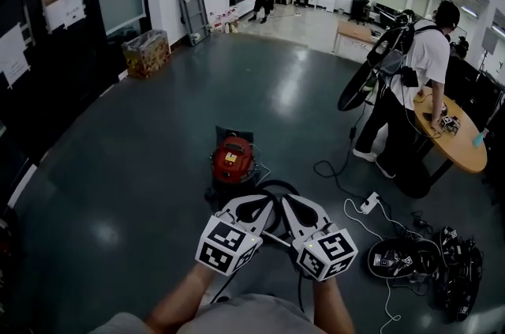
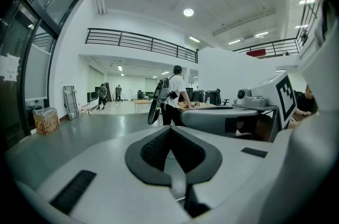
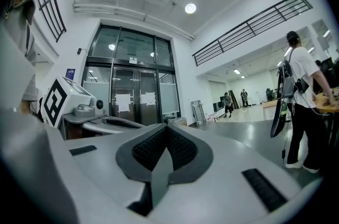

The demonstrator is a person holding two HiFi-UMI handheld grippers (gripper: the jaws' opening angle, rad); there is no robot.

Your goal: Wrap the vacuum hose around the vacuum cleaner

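The red vacuum cleaner (image 1: 232, 159) stands on the grey floor just ahead of me. Its black hose (image 1: 278, 185) curves out from its right side and is partly hidden behind my grippers. My left gripper (image 1: 254, 206) and right gripper (image 1: 293, 206) hover side by side above the floor, short of the vacuum, touching neither it nor the hose. In the left gripper view the left gripper (image 2: 170, 132) is shut with nothing in it. The right gripper (image 3: 166, 132) in the right gripper view is likewise shut and holds nothing.
A white power strip (image 1: 369, 203) with cables lies on the floor to the right, next to a heap of black gear (image 1: 422, 257). A person (image 1: 410, 88) stands at a wooden table (image 1: 465, 155). A box (image 1: 147, 52) sits by the left wall.
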